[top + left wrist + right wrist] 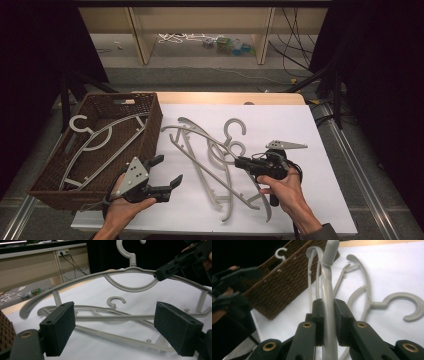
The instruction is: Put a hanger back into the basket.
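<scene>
So far one grey hanger (95, 137) lies in the wicker basket (150, 131); the right hand-held gripper (239, 161) clamps another hanger (327, 300) from the worktop pile (210, 165), the left hand-held gripper (167, 172) gaping wide, empty.

- The high view is lit from overhead; the white table top (280, 125) comes out bright, almost washed out, while the surroundings at 9 and 3 o'clock are swallowed in black.
- Only soft, faint shadows are cast under the grey hangers (220, 165), so the light looks diffuse.
- Everything in the high view is rendered a bit soft and grainy.
- In the left gripper view, the near jaws are kept fairly sharp, and the shelving at 10 o'clock is blurred.
- In the right gripper view, the left hand (227, 307) at 9 o'clock is smeared and dim, and the wicker basket (287, 287) is slightly soft.
</scene>
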